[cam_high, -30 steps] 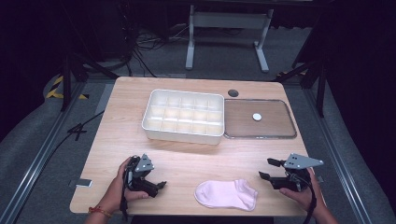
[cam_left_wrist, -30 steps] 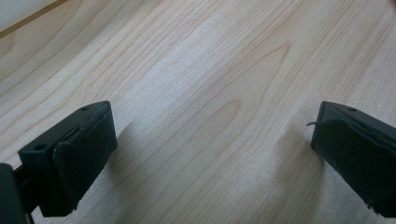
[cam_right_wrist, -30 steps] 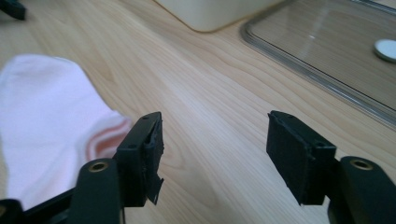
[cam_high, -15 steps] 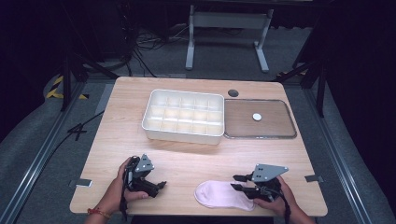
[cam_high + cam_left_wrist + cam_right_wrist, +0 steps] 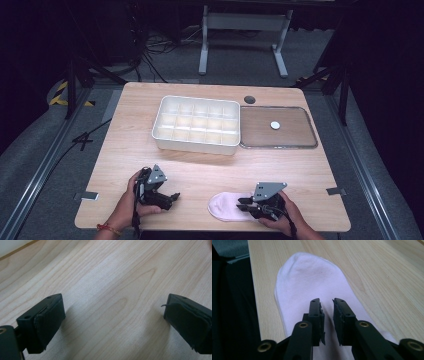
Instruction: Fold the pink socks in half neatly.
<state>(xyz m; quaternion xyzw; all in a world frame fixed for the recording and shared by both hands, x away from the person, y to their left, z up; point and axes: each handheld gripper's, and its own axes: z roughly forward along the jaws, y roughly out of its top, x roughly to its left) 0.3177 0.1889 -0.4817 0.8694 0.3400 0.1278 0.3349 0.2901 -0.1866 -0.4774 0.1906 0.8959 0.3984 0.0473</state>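
A pale pink sock [image 5: 222, 206] [image 5: 307, 277] lies flat near the table's front edge, toe pointing left in the high view. My right gripper [image 5: 243, 204] [image 5: 326, 301] is low over the sock's right half. Its jaws have just been closing and now stand a narrow slit apart, with sock fabric showing in the gap and no fold visibly pinched. My left gripper [image 5: 171, 197] [image 5: 115, 305] rests at the front left, apart from the sock. Its jaws are wide open, though they have just been closing a little, with only bare wood between them.
A white box [image 5: 197, 145] divided into several compartments stands at the table's middle back. To its right lies a flat clear tray [image 5: 295, 135] with a small white disc [image 5: 274, 125] on it. A dark round grommet [image 5: 249, 99] sits behind them. The wooden table [image 5: 150, 160] ends just behind both hands.
My right gripper has moved left from the table's right side onto the sock, and its jaws have narrowed from wide to a slit. The left hand has stayed in place.
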